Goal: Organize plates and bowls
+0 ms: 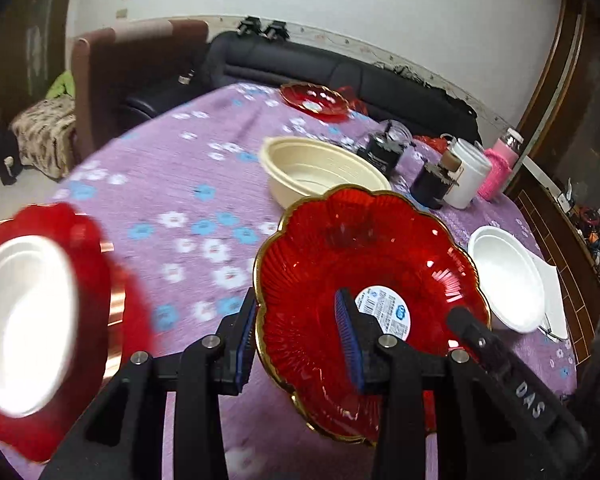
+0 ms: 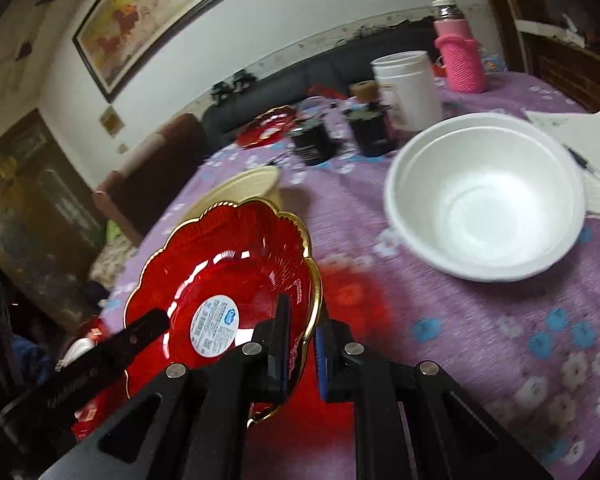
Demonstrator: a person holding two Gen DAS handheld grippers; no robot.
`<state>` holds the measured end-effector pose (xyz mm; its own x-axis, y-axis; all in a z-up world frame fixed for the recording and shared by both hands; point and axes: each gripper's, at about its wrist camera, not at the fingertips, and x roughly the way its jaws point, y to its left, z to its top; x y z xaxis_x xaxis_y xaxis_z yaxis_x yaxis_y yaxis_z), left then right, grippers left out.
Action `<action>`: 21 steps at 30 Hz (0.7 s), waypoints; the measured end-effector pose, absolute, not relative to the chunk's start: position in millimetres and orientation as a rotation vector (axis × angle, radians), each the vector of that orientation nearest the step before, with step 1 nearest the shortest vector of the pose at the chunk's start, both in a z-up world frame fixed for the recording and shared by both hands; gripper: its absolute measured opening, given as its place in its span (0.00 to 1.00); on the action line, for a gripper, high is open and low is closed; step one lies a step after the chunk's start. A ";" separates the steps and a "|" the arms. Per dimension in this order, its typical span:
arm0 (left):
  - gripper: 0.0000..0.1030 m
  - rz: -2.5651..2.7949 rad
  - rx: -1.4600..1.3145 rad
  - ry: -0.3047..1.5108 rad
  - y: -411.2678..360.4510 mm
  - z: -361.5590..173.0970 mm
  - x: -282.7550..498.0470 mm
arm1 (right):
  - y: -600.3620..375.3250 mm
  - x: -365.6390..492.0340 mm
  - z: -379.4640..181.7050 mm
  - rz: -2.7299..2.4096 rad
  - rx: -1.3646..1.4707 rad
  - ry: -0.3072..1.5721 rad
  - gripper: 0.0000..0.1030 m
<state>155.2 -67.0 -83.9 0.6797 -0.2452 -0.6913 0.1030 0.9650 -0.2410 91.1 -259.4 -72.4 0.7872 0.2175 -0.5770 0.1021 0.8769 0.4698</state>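
Both hand-held grippers carry 1 red gold-rimmed plate [image 1: 364, 280]: the left hand-held gripper [image 1: 300, 344] and the right hand-held gripper [image 2: 304, 364] each clamp its rim (opposite sides). Next, probably stacking it on the red plate holding a white bowl [image 1: 60, 320].

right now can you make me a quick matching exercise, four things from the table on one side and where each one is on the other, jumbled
Things:
1. gold-rimmed red plate
2. cream bowl
3. small white bowl
4. pink bottle

Places:
A. resting in another red plate, at the left of the left wrist view
B. beside the white tub, at the table's far side
C. gripped at its rim by the left gripper and the right gripper
D. on the cloth just behind the held plate

Pairs: 1-C, 2-D, 3-A, 4-B
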 end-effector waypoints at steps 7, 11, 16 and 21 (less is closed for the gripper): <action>0.35 -0.079 -0.201 0.691 3.4 -39.7 109.6 | -190.5 80.9 -44.4 0.207 0.496 0.661 0.12; 0.36 -0.016 -0.240 0.674 53.1 -32.3 92.3 | -136.9 86.4 -39.1 0.299 0.484 0.707 0.12; 0.36 0.076 -0.305 0.698 112.5 -46.3 84.6 | -73.9 93.9 -41.9 0.346 0.392 0.754 0.13; 0.36 0.111 -0.362 0.772 146.7 -73.3 96.4 | -36.0 102.5 -55.5 0.329 0.307 0.790 0.13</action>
<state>96.4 146.7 -73.3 0.7140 -0.0334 -0.6993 -0.2291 0.9327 -0.2785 102.5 -36.0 -55.5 0.6583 0.3987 -0.6386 -0.1721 0.9055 0.3879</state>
